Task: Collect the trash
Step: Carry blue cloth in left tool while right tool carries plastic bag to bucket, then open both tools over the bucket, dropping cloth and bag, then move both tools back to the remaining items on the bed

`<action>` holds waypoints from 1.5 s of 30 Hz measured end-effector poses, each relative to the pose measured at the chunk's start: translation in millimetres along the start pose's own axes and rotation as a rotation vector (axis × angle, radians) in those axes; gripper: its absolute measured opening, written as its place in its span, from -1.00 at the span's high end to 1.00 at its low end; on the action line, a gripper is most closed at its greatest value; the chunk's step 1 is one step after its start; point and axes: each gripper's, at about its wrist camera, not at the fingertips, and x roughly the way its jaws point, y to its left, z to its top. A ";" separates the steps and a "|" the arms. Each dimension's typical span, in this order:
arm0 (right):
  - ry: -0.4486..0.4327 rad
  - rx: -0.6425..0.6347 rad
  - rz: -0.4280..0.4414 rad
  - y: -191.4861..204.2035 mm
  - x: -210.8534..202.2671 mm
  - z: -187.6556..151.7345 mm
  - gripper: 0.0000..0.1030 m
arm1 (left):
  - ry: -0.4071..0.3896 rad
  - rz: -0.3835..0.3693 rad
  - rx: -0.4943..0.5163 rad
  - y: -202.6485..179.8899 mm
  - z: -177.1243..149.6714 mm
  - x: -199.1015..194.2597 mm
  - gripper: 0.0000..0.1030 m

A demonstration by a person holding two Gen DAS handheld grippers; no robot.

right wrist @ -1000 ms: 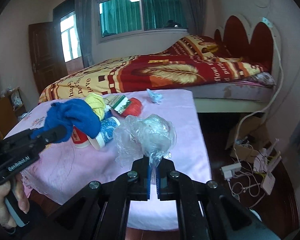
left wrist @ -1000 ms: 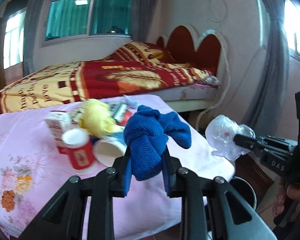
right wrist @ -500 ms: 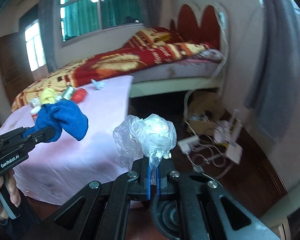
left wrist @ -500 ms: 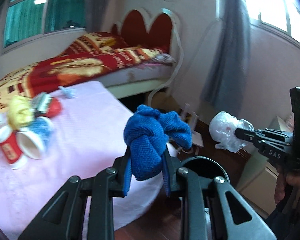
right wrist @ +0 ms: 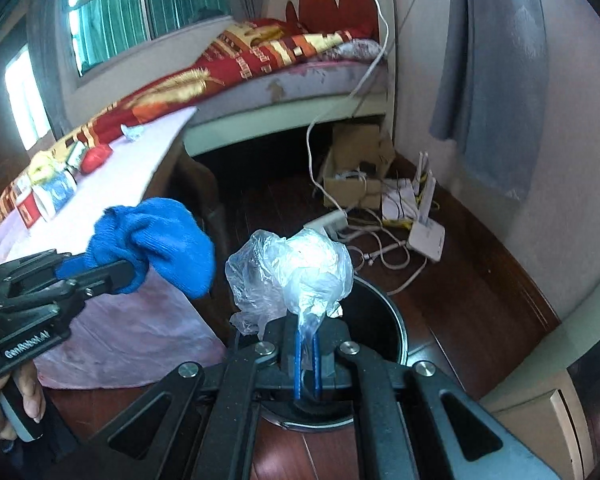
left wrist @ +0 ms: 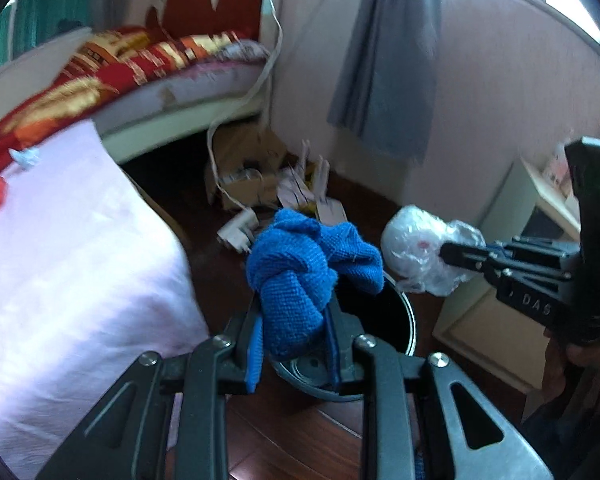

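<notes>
My left gripper [left wrist: 294, 320] is shut on a knotted blue cloth [left wrist: 300, 268], which hangs just above the near rim of a round dark bin [left wrist: 396, 316] on the floor. My right gripper [right wrist: 306, 344] is shut on a crumpled clear plastic bag [right wrist: 296, 268], held over the same bin [right wrist: 380, 320]. In the left wrist view the bag [left wrist: 420, 248] and right gripper [left wrist: 448, 250] come in from the right, just beyond the bin. The right wrist view shows the blue cloth [right wrist: 160, 244] and left gripper [right wrist: 116, 272] at the left. More trash [right wrist: 56, 184] lies on the pink-covered table [right wrist: 120, 316].
A bed [right wrist: 284, 68] stands behind the table. A cardboard box [right wrist: 356, 176], a power strip [right wrist: 328, 222], a white router [right wrist: 426, 236] and cables lie on the dark wood floor past the bin. A pale cabinet [left wrist: 492, 320] stands right of the bin. A hand [right wrist: 4, 404] holds the left gripper's handle.
Both grippers swung right, away from the table, and sank toward the floor, still holding the cloth and the bag. The bin has come into view under them.
</notes>
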 end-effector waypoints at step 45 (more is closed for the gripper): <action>0.143 0.043 -0.087 -15.8 36.4 -23.5 -1.00 | 0.050 0.134 -0.057 1.4 -15.3 17.2 -0.99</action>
